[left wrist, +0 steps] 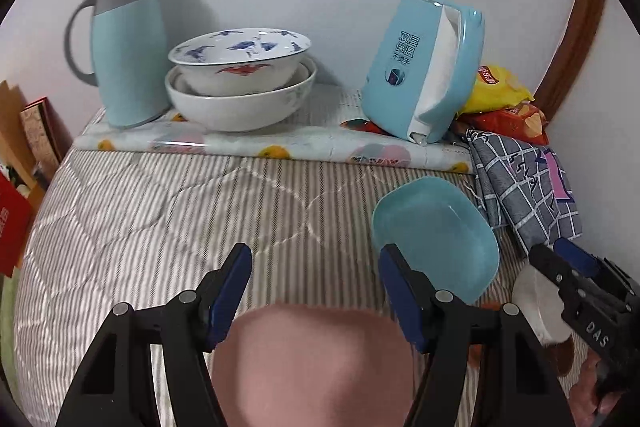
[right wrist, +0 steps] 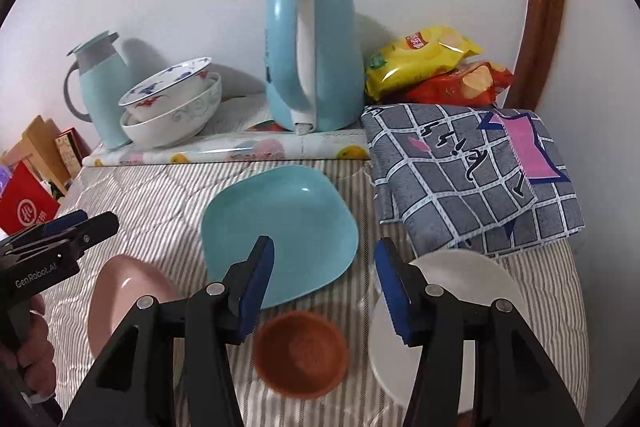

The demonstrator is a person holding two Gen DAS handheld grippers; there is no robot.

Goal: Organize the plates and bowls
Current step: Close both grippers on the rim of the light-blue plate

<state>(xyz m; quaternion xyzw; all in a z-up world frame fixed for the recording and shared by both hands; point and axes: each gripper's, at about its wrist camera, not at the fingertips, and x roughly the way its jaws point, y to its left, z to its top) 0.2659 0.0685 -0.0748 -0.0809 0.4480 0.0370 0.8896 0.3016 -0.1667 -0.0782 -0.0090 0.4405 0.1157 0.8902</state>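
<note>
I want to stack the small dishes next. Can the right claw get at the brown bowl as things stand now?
Probably yes. The right claw is open and empty, and the brown bowl lies just beneath it on the striped cloth, apart from the neighbouring plates, with nothing over it.

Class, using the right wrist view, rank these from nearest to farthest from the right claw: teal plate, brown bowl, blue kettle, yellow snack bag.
1. Small brown bowl: just below the right claw.
2. Teal squarish plate: just beyond, left.
3. Light blue kettle: back shelf.
4. Yellow snack bag: back right.
</note>
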